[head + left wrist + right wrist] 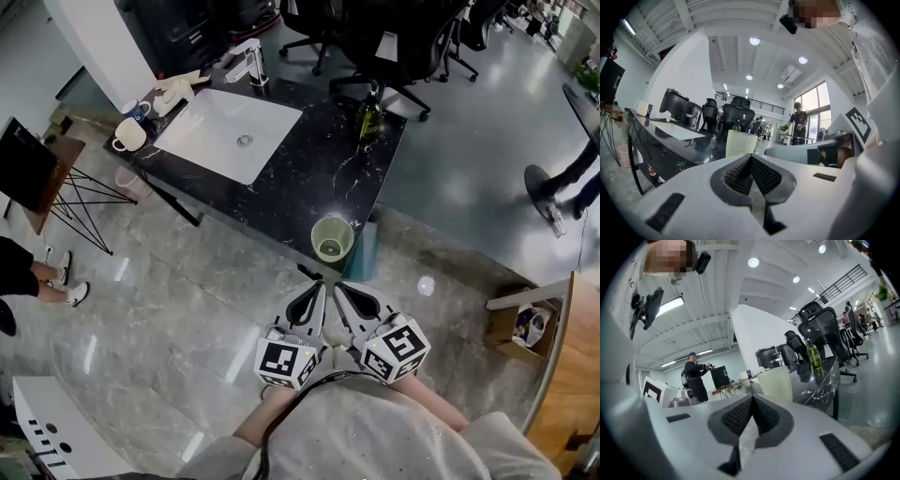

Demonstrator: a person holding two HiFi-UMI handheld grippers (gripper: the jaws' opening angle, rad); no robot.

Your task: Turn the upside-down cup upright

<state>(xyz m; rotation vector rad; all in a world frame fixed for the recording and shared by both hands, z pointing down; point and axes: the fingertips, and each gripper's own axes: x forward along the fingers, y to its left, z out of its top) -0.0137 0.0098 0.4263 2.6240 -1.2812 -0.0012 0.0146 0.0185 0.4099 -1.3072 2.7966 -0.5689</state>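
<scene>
Head view: looks steeply down on a dark marbled bench (309,178) with a white sink (230,131) set into it, a tap (248,61) behind the sink, mugs (129,136) at the far left corner and a green bottle (368,120) toward the right. Finds the pale green cup (332,238) standing near the bench's front edge, mouth up, inside visible. Shows the left gripper (317,286) and the right gripper (340,289) side by side below the cup, over the floor, close to the person's body, apart from the cup, tips nearly touching and aimed at the bench. Left gripper view: looks along the clenched left fingers (740,174), ribbed pads pressed together with nothing between. Beyond the tips, sees the cup on the bench, wider end on top, untouched, with office chairs and a standing person farther back. Right gripper view: again clenched, the right fingers (740,418) meeting pad to pad, nothing grasped. Sees the cup past the tips near the bench's corner, rim uppermost, the bottle behind. Judging from all three views, seems finished: cup upright, resting free on the bench, neither gripper holding anything. Appears to leave nothing more than keeping clear of the cup, given such a spot close to the edge.
</scene>
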